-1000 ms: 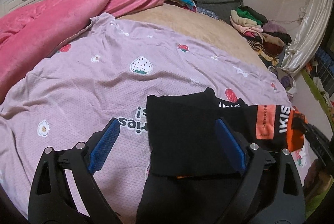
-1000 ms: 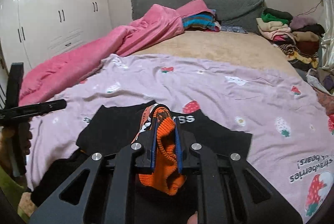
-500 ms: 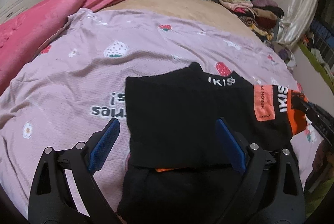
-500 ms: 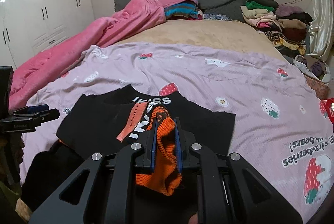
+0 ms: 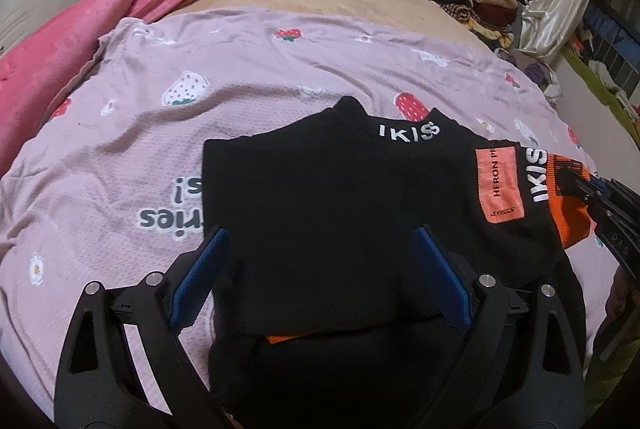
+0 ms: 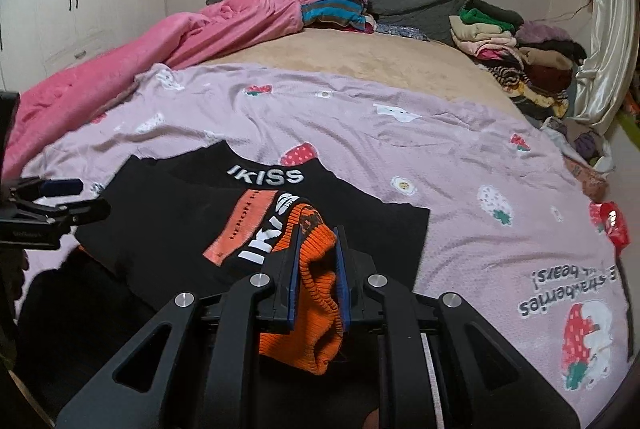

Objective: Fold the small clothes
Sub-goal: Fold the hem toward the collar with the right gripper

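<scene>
Honestly, the right gripper [image 6: 318,269] is pinching the orange ribbed cuff [image 6: 316,309] of the black knit sweater [image 5: 320,213] lying on the lilac strawberry-print sheet [image 5: 120,157] — the left gripper [image 5: 320,273] is hovering wide open, holding nothing. Risk: tugging that sleeve is probably dragging the fold crooked — nothing's pinning the body.

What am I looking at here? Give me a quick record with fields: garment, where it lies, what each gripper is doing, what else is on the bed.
garment: black sweater with orange cuff, "IKISS" at the collar
surface: lilac strawberry-print sheet on a bed
right gripper: shut on the orange cuff
left gripper: open over the sweater, holding nothing
also on the bed: pink blanket, stack of folded clothes
</scene>
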The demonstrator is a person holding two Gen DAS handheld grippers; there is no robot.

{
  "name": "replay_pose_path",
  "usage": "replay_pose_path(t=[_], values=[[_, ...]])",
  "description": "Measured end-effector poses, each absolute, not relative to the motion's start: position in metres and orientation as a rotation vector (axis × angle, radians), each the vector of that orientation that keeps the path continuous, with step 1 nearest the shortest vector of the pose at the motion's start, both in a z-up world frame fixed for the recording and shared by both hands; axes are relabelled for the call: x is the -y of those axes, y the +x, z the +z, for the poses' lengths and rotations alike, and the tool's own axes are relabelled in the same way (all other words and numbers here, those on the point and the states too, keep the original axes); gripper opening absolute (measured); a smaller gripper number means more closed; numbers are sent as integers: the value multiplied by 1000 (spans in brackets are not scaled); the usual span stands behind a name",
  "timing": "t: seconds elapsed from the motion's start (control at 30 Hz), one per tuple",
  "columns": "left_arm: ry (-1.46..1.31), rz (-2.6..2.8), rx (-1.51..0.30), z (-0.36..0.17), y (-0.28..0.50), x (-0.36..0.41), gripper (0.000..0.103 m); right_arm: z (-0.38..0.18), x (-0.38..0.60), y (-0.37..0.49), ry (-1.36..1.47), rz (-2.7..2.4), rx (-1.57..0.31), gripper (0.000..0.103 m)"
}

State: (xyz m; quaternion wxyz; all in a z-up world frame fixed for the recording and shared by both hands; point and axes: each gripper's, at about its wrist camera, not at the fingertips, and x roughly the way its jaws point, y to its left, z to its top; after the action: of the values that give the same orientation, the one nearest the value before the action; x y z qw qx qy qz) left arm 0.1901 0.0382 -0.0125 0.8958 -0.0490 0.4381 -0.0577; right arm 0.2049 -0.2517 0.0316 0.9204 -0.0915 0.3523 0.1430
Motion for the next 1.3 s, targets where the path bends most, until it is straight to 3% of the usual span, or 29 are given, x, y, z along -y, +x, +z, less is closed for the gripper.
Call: replay_pose_path(t=[0.4, 0.57, 0.67, 0.9, 1.3], values=[[-103, -147, -960, -32, 197, -34, 85, 23, 259, 203, -175, 193, -725, 28], [-105, -148, -1001, -45, 200, -38, 59, 13, 241, 201, -145, 307, -779, 31], [-104, -145, -1034, -57, 201, -41, 53, 8, 224, 199, -151, 361, -801, 34], [-117, -147, -1031, -61, 197, -47, 53, -6, 187, 201, -144, 471, -860, 40], [-135, -160, -1026, -61, 195, -50, 53, -47, 217, 214, -140, 372, -975, 43]])
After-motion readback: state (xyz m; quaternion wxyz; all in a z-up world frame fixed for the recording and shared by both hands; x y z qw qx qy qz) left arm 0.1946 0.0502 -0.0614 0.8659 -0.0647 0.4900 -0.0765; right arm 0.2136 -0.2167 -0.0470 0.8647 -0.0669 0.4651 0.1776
